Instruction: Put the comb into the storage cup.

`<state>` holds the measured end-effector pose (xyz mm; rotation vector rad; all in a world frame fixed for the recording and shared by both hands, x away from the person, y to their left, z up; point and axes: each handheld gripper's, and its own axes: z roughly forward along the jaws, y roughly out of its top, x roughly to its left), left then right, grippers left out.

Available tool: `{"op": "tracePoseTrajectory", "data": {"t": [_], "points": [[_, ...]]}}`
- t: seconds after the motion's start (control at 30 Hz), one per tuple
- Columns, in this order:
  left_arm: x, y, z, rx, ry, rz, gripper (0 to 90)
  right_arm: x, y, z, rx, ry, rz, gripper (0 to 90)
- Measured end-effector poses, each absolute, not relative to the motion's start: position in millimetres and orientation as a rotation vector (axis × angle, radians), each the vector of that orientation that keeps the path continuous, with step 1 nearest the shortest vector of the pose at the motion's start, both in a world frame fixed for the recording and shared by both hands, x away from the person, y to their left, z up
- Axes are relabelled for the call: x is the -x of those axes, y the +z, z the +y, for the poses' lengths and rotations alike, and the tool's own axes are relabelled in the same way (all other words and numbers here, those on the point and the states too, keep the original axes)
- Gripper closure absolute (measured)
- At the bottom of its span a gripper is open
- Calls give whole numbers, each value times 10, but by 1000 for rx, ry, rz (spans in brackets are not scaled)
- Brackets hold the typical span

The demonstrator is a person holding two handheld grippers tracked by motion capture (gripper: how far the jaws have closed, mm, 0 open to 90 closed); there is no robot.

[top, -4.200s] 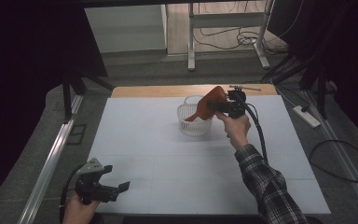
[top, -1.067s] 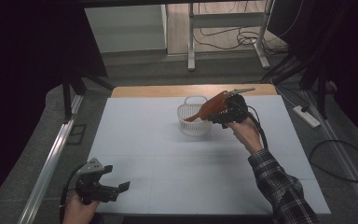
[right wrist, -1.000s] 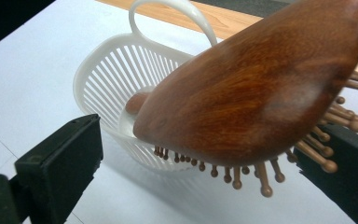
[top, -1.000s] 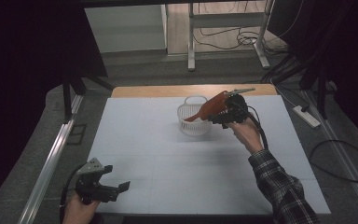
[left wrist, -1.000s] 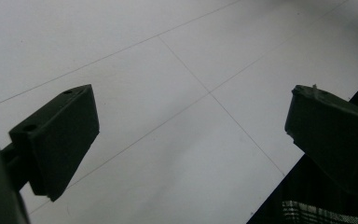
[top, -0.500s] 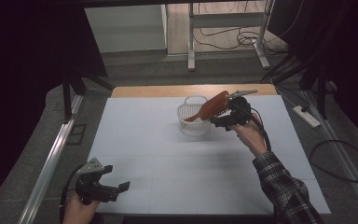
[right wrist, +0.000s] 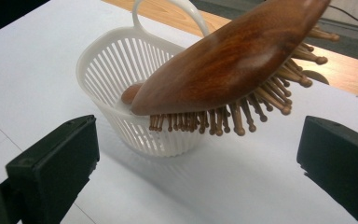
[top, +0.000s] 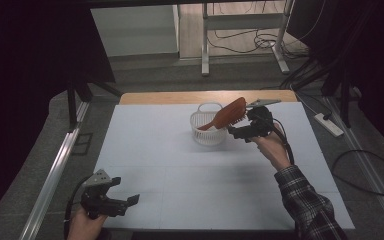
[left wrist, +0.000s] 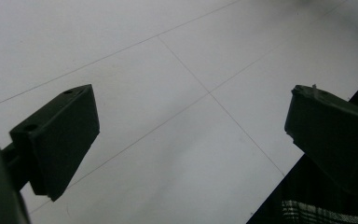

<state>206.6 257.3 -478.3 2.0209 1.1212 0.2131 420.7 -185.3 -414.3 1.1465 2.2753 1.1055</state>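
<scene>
1. Two jaws of the right gripper (right wrist: pixel 198 158) stood wide apart, clasping nothing, just beside the white basket (right wrist: pixel 121 79).
2. Leaned handle-down in that basket: a wooden hairbrush (right wrist: pixel 233 70), head jutting over the rim (bristles facing down).
3. Sat far back on the white table (top: pixel 180 160), basket (top: pixel 208 131) and brush (top: pixel 227 114) together.
4. Rested low at the near left corner: the left gripper (top: pixel 122 202), jaws spread and empty.
</scene>
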Motion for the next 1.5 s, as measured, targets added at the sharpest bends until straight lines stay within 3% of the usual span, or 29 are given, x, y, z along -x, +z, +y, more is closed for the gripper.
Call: {"op": "tracePoseTrajectory", "data": {"t": [1.5], "points": [[-2054, -4779, 2588, -2005, 221, 1119, 22, -3925, -4221, -1894, -1108, 1104, 2350, 0]]}}
